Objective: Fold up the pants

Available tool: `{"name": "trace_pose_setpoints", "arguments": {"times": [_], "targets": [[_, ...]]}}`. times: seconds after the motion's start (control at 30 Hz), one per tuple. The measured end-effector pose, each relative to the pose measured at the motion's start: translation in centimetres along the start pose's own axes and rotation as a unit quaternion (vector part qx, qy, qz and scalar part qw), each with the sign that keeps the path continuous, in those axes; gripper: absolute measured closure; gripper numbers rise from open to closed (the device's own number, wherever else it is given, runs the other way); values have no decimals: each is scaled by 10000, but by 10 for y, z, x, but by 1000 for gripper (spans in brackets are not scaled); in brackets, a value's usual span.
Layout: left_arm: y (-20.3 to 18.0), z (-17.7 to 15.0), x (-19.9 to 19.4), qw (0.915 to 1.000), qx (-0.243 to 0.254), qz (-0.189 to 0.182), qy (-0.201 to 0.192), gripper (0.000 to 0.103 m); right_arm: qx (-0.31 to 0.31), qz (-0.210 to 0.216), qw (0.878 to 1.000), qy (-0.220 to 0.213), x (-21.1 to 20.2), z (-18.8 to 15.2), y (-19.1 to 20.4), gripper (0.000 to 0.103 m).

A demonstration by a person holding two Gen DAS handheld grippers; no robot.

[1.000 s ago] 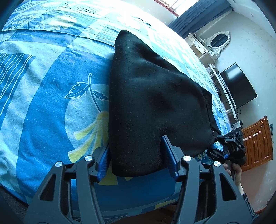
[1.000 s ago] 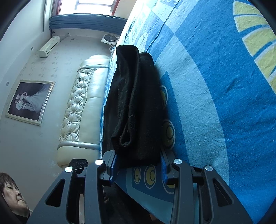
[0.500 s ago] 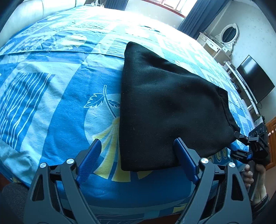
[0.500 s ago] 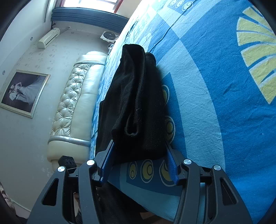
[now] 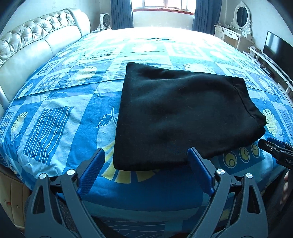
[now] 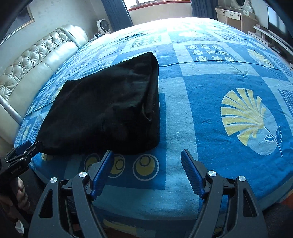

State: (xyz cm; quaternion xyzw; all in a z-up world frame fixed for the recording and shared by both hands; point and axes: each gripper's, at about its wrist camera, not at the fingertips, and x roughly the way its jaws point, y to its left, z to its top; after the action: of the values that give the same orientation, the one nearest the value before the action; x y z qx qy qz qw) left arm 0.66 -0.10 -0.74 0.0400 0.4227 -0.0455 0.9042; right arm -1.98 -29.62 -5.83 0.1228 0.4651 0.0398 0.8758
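The black pants [image 5: 179,113] lie folded into a thick rectangle on the blue patterned bed sheet [image 5: 64,117], near the bed's front edge. They also show in the right wrist view [image 6: 109,109], with the stacked layers visible along their right side. My left gripper [image 5: 146,159] is open and empty, just short of the pants' near edge. My right gripper [image 6: 147,159] is open and empty, in front of the pants' near right corner. Each gripper shows at the edge of the other's view, the right [image 5: 276,150] and the left [image 6: 22,152].
A padded cream headboard [image 5: 36,45] runs along the left. A window with blue curtains [image 5: 163,7], a fan [image 5: 105,20], a dresser with a mirror [image 5: 236,27] and a TV [image 5: 278,49] stand beyond the bed. The bed's front edge [image 6: 146,216] lies under the grippers.
Both grippers have let go of the pants, opened and drawn back toward the bed's front edge. The views have levelled out. The pants now lie flat on the sheet.
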Motion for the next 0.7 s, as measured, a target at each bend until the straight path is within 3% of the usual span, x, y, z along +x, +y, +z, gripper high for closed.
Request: {"name": "trace_pose_setpoints", "arguments": {"times": [0.13,0.4,0.57,0.7], "targets": [[2,1,-5,9991,-333,-270,-7,12,101,175,9998,-9,-1,1,5,28],[0,-11,-2,9992,-359,152,15,12,-55,201,9998,47,-1,-9,18,28],[0,-9,-9,9996,-218,150,-78,10,-74,151,9998,52,-1,-12,18,28],[4,-7,-12,9991,-414,-65,-15,7,-71,96,9999,44,-1,-12,15,28]]}}
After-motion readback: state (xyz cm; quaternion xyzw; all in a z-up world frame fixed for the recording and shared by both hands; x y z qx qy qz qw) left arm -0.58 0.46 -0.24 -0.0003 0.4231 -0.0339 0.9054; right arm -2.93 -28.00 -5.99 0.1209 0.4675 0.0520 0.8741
